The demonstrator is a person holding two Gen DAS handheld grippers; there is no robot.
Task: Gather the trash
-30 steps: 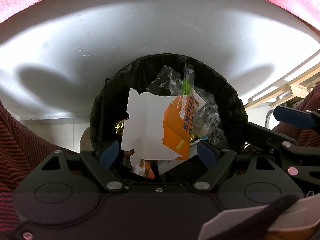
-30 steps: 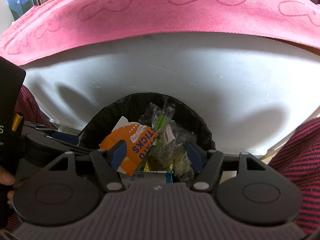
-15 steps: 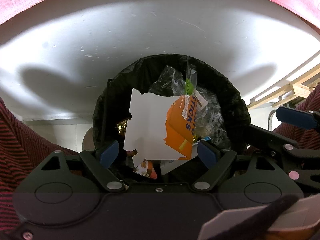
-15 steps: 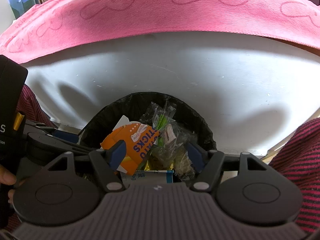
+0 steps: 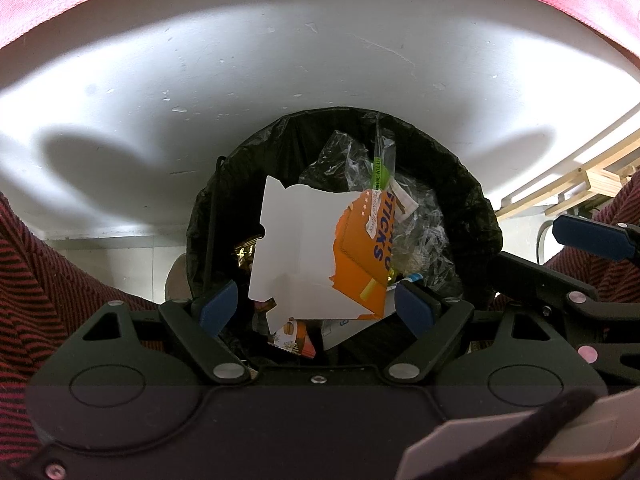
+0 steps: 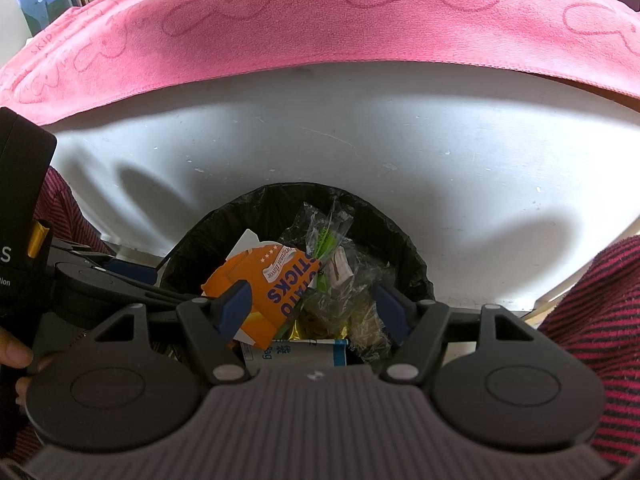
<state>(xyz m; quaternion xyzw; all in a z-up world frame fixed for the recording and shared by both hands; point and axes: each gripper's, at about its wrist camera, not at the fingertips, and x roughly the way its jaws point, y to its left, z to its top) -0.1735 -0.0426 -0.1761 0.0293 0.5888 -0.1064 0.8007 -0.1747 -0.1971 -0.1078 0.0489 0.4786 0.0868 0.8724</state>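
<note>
White tabletop [image 5: 280, 60] is filling the upper part of both wrist views, and a pink towel [image 6: 320, 32] is lying across its far side. Below the tabletop's near edge a bin lined with a black bag [image 5: 476, 208] is standing, and every piece of trash in sight is sitting inside that bin. An opened-out orange and white snack carton [image 5: 304, 256] printed "STICKS" is lying on top of the pile, towards the bin's left half in the left wrist view. Crumpled clear plastic wrap [image 5: 424, 236] is resting just beside the carton, on its right, with a green-printed strip [image 5: 378, 170] poking up at the bin's far side. A small printed wrapper [image 5: 294, 336] is peeking out under the carton's near edge. A white and blue paper packet [image 6: 296, 354] is lying at the bin's near rim in the right wrist view.

Both tools are hanging over the bin. The left tool [image 5: 316, 306] is gaping wide and gripping nothing. The right tool [image 6: 314, 304] is likewise spread wide with nothing between its blue pads [image 6: 236, 306]. Dark red striped sleeves [image 6: 600, 312] are framing the bin on both sides.
</note>
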